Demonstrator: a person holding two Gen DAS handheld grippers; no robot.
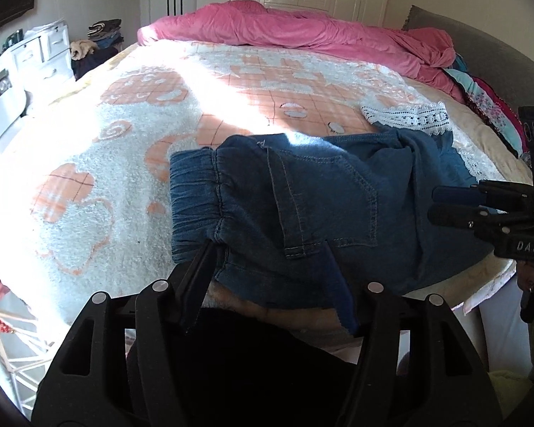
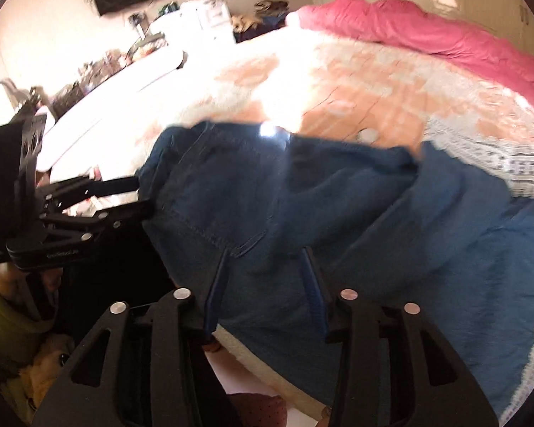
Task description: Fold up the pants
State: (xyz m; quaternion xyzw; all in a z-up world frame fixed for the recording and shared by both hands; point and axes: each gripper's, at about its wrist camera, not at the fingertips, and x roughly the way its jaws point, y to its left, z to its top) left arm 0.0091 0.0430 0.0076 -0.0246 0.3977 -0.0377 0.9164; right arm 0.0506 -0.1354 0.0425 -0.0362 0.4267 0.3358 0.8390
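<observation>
L fingers (image 1: pixel 210 274) stand about half open astride the near hem of the pants (image 1: pixel 302 206), at the elastic waistband (image 1: pixel 195 195) end; the denim sits between the pads but whether they press on it I can't tell, looks more like straddling than pinching. R fingers (image 2: pixel 215 284) are parted w/ a gap, nothing clamped: cloth lies under and between them, pads not pressing, so the right gripper (image 2: pixel 263 281) looks let go of the fabric. Right-wrist view is blurred, so detail there is soft.

Pants lie folded over into a compact blue bundle near the front edge of the bed (image 1: pixel 89 163), waistband to the left, lace-trimmed cuffs (image 1: pixel 406 115) out to the far right, all on the white-and-orange blanket (image 1: pixel 231 82); pink duvet (image 1: pixel 302 28) is well apart at the far side.

Judgement: fold looks partly made, next pass needs a clean re-grip. To do it well: take both near corners at matching spots, pinch all layers not just the top one, lift level so the seam stays straight, lay over w/o dragging the bundle off the bed edge, then smooth the bulge mid-leg. Risk: uneven grip gives a skewed fold
</observation>
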